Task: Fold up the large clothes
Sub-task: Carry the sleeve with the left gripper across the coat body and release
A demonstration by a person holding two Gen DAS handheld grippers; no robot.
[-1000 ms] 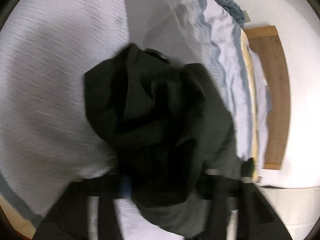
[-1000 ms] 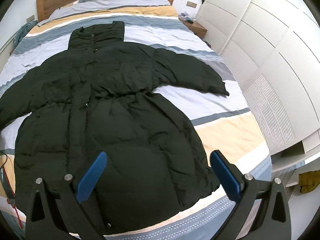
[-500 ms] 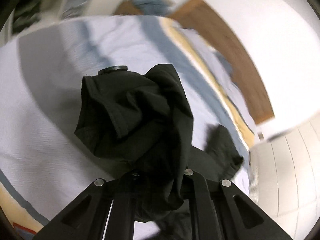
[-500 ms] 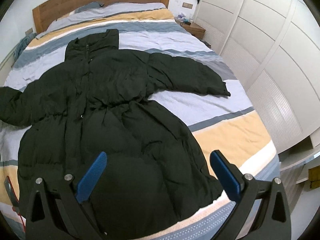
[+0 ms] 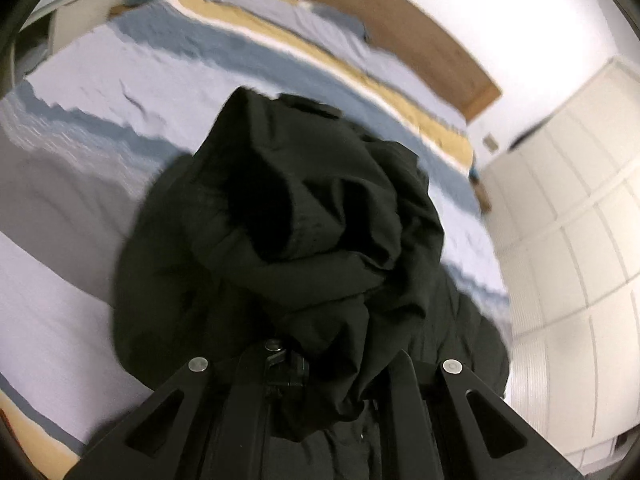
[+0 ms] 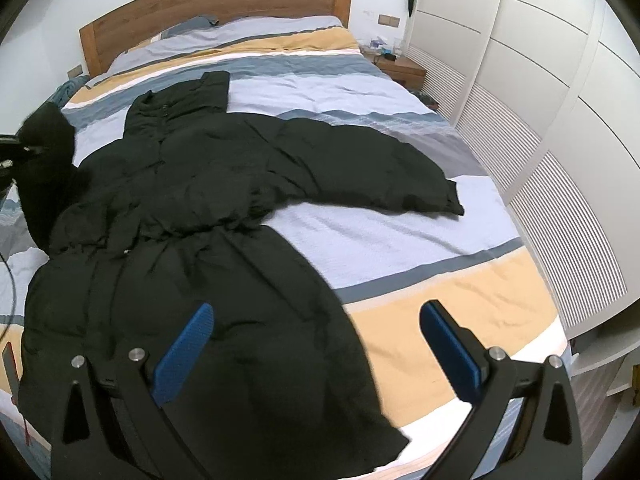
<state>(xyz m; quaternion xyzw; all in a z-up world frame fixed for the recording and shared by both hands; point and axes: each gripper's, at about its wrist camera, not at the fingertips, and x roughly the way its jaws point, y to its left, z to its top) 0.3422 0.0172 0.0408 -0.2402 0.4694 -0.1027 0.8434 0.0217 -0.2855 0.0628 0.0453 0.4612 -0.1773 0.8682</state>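
Note:
A long black padded coat (image 6: 192, 216) lies spread front-up on the striped bed, collar toward the headboard. Its right sleeve (image 6: 376, 172) lies stretched out toward the wardrobe. My left gripper (image 5: 320, 364) is shut on the cuff of the left sleeve (image 5: 304, 232), which bunches up and hides its fingertips. In the right wrist view that sleeve (image 6: 48, 148) is held lifted above the bed at the far left. My right gripper (image 6: 316, 344) is open and empty, with blue pads (image 6: 184, 344), hovering over the coat's hem near the foot of the bed.
The bed (image 6: 420, 280) has blue, white and yellow stripes and a wooden headboard (image 6: 216, 4). White wardrobe doors (image 6: 552, 92) line the right side. A small nightstand (image 6: 400, 66) stands at the back right. A thin cable (image 6: 8, 280) lies at the left edge.
My left gripper has lifted the left sleeve off the bed and swung it round toward the coat's body. My right gripper has drawn back a little and stayed open.

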